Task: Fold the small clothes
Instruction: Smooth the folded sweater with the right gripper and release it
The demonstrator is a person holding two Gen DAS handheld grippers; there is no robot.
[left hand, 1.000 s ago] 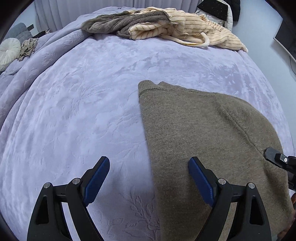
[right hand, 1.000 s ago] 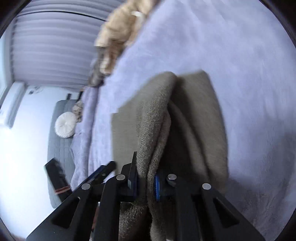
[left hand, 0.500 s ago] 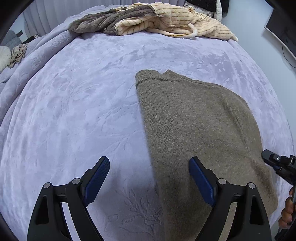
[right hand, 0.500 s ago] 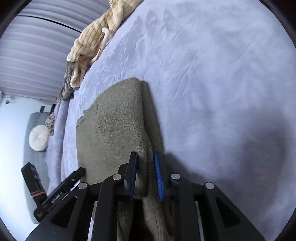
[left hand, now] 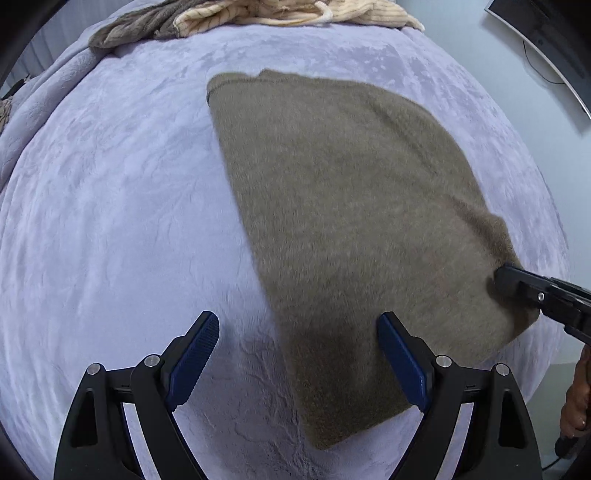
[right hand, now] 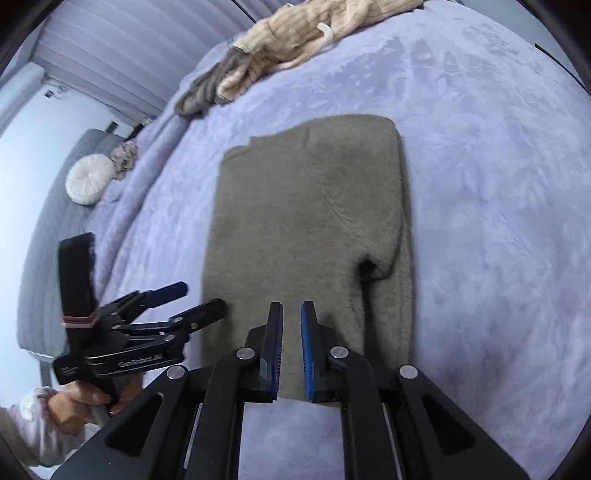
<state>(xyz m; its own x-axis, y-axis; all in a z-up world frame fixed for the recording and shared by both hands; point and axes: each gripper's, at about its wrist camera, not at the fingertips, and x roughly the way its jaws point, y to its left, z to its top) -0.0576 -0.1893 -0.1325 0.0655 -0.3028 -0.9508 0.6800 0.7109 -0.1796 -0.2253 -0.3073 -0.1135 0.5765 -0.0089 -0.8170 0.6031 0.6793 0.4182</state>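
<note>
An olive-brown knit garment (left hand: 351, 206) lies folded flat on the lilac bed cover (left hand: 110, 206); it also shows in the right wrist view (right hand: 306, 221). My left gripper (left hand: 297, 328) is open wide and empty, straddling the garment's near left edge just above it. It also shows in the right wrist view (right hand: 192, 299), at the garment's left side. My right gripper (right hand: 291, 314) hovers over the garment's near edge with its jaws a narrow gap apart and nothing between them. Its tip shows in the left wrist view (left hand: 517, 280) at the garment's right edge.
A pile of cream ribbed and grey-brown clothes (left hand: 258, 14) lies at the far side of the bed, also in the right wrist view (right hand: 295, 40). A round white cushion (right hand: 88, 179) sits on a grey sofa at left. A dark screen (left hand: 546, 40) stands right of the bed.
My right gripper let go of the garment, which now lies flat, and drew back over its near edge. My left gripper stayed open and moved closer over the garment's edge.
</note>
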